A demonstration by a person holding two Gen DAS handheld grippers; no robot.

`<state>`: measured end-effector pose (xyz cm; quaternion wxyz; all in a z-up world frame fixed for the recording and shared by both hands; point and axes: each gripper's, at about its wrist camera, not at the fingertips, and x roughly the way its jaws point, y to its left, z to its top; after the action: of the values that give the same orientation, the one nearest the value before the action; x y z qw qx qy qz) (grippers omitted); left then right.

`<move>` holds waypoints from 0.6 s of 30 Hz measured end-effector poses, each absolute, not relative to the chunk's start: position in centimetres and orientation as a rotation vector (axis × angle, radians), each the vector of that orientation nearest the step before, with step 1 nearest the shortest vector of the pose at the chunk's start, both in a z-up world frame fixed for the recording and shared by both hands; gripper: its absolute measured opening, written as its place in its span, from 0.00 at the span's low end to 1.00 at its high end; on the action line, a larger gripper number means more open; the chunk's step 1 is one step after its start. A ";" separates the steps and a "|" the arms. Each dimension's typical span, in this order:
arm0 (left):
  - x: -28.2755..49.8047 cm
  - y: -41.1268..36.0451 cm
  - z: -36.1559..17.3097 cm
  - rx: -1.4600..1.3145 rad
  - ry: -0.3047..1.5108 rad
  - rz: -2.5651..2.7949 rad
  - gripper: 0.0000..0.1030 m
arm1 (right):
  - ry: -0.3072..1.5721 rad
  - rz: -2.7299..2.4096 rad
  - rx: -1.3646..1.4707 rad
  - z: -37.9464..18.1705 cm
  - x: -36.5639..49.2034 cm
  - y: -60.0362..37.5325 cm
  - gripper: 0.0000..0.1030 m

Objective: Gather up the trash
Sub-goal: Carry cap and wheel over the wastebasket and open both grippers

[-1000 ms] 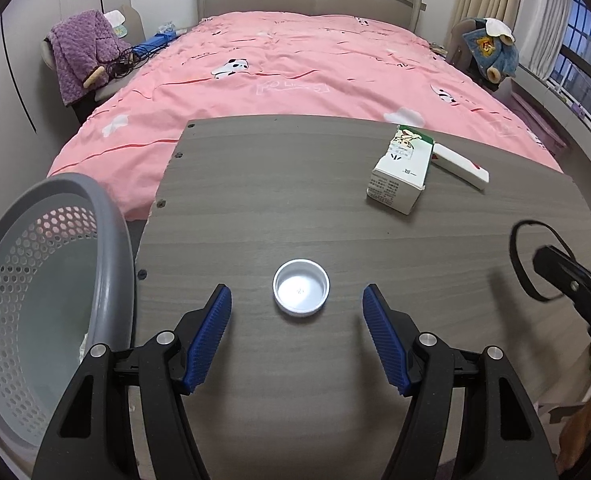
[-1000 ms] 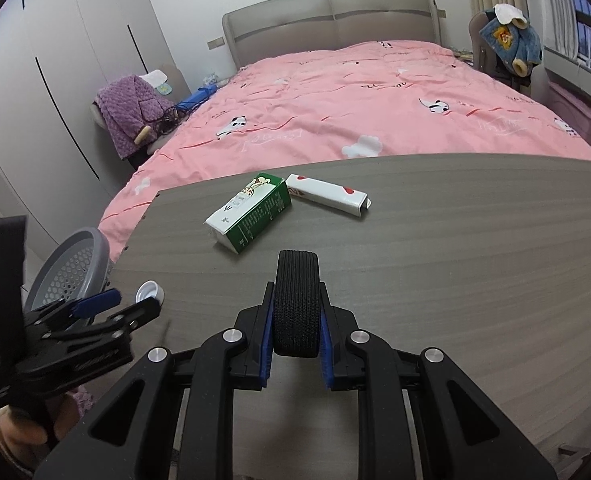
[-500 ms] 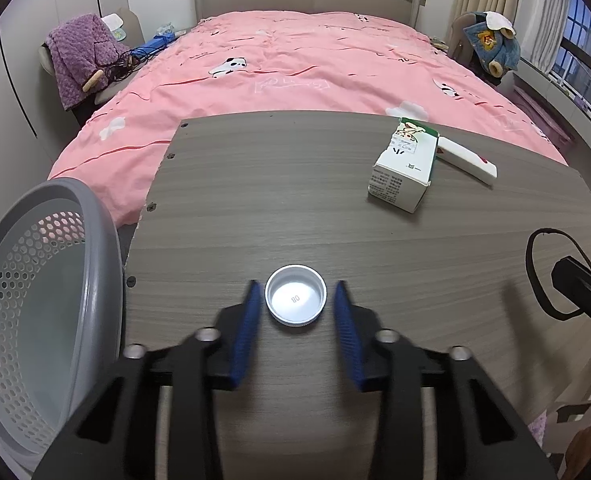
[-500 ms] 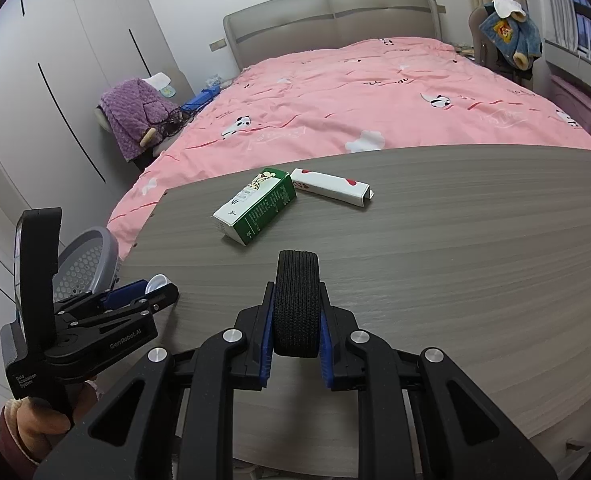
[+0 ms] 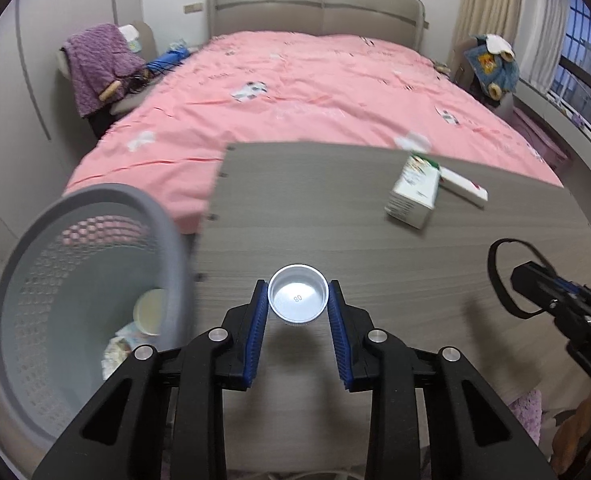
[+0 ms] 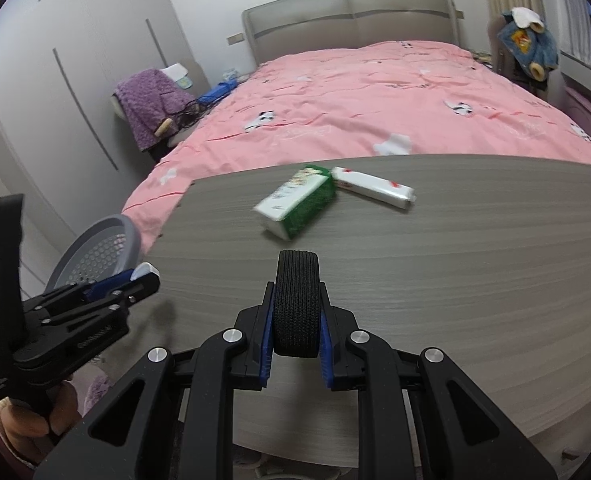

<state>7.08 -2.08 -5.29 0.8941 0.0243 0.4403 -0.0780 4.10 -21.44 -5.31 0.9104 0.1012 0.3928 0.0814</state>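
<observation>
- Left wrist view: left gripper [image 5: 298, 305] has its blue pads clamped on the white cap [image 5: 298, 300], one pad on each side of the rim, open face up.
- Cap reads as lifted just clear of the table [image 5: 375, 256]; a soft shadow sits under it.
- Grey basket [image 5: 171, 240] stands just left of the table edge, rim below the gripper's level, with some scraps already at the bottom.
- Step in hand, as I judge it: carry the cap leftward over the basket mouth and drop it.
- To do it well: keep the squeeze steady, since the hold is only on the thin rim and a tilt could flip it out; clear the near rim before opening; release over the middle, not the edge.
- Right wrist view: right gripper [image 6: 296, 320] is clamped on a black ribbed ring [image 6: 296, 304], upright between the pads, above the table.
- Ring should go to the same basket; send one hand at a time so the grippers do not collide over the mouth.
- Still on the table, far side: green-and-white carton [image 6: 295, 206] lying on its side, white box [image 6: 371, 187] touching or just beside it; both blurred.
</observation>
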 end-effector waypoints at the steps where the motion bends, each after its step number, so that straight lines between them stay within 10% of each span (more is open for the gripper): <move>1: 6.9 -1.4 -5.0 0.048 0.904 -0.150 0.28 | 0.810 0.180 0.202 -5.1 4.4 -20.6 0.18; 18: 5.8 14.5 -3.7 -0.023 0.877 0.142 0.28 | 0.821 0.523 0.037 -3.1 8.9 -2.8 0.18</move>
<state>5.78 14.51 -3.66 0.9028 -0.0109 0.4244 0.0687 8.91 -2.81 -3.13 0.8837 0.0178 0.3944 0.2514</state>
